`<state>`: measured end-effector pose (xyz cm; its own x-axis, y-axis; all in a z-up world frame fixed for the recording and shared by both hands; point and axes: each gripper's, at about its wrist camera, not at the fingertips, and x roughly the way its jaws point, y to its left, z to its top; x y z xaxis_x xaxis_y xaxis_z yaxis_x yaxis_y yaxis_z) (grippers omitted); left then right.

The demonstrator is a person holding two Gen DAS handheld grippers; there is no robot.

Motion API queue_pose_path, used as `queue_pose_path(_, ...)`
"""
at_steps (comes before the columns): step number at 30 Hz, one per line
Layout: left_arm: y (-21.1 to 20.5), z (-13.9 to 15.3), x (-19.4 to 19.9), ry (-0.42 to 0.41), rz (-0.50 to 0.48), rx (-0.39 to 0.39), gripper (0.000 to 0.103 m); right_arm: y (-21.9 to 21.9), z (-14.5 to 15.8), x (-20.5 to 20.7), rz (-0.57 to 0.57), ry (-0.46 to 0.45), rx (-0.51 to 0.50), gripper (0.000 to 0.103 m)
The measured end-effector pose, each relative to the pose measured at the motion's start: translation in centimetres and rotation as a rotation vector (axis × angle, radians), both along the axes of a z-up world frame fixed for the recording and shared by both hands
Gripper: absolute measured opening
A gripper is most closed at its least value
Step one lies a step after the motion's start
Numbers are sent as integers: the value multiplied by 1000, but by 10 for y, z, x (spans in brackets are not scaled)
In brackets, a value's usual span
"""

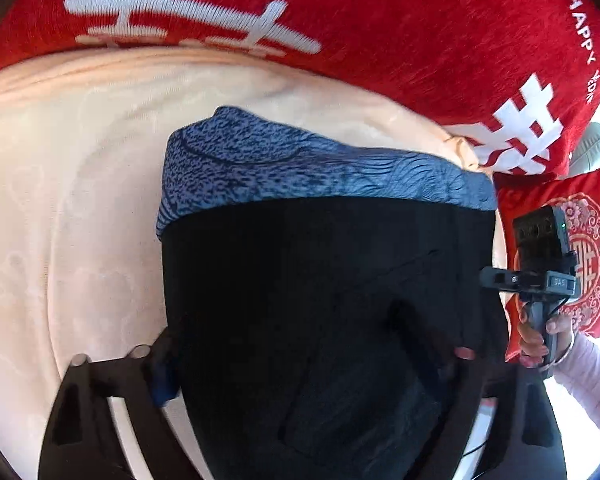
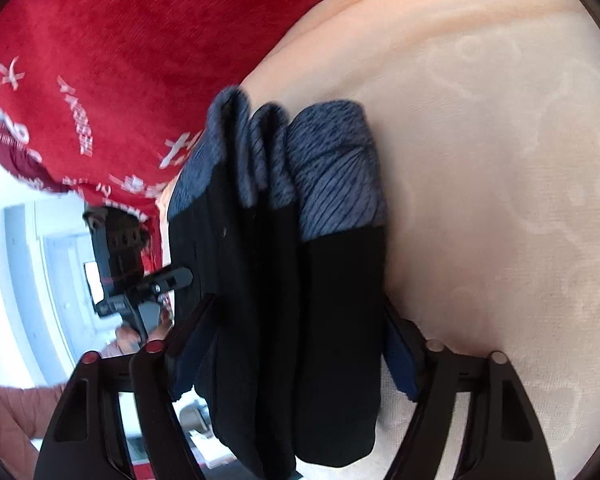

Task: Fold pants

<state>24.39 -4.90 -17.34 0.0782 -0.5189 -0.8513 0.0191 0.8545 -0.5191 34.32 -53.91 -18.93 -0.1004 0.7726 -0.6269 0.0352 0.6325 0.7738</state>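
Observation:
The pants (image 1: pixel 324 280) are black with a blue-grey patterned band (image 1: pixel 300 164). They hang folded in layers above a peach bed cover. My left gripper (image 1: pixel 312 364) is shut on the black cloth, which fills the gap between its fingers. In the right wrist view the pants (image 2: pixel 284 280) show as several stacked folds with the blue-grey band (image 2: pixel 332 172) at the far end. My right gripper (image 2: pixel 296 348) is shut on this bundle, its blue pads (image 2: pixel 400 364) pressing both sides. The right gripper shows in the left wrist view (image 1: pixel 544 264), and the left gripper in the right wrist view (image 2: pixel 140 280).
A peach bed cover (image 1: pixel 72 208) lies under the pants. A red blanket with white characters (image 1: pixel 380 20) lies beyond it, also in the right wrist view (image 2: pixel 112 52). A red embroidered cushion (image 1: pixel 588 248) stands at the right.

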Motion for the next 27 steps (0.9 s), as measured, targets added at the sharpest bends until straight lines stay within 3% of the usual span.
queue_pose_path(6,0,32,-9,-59,-3,25,67,2,14,-6,-37,2,22,43)
queue_pose_path(12,7,70,-32,-94,-17,34,66,1,41,-23,-60,1,77,40)
queue_pose_path(17,17,87,-65,-70,10,57,66,6,63,-52,-60,5,107,40)
queue_pose_path(20,23,83,-88,-45,33,71,66,12,67,-72,-56,12,109,40)
queue_pose_path(25,26,43,-109,34,59,98,67,19,52,-92,-20,21,77,40)
queue_pose_path(27,28,35,-112,2,52,137,75,24,42,-96,1,27,36,40)
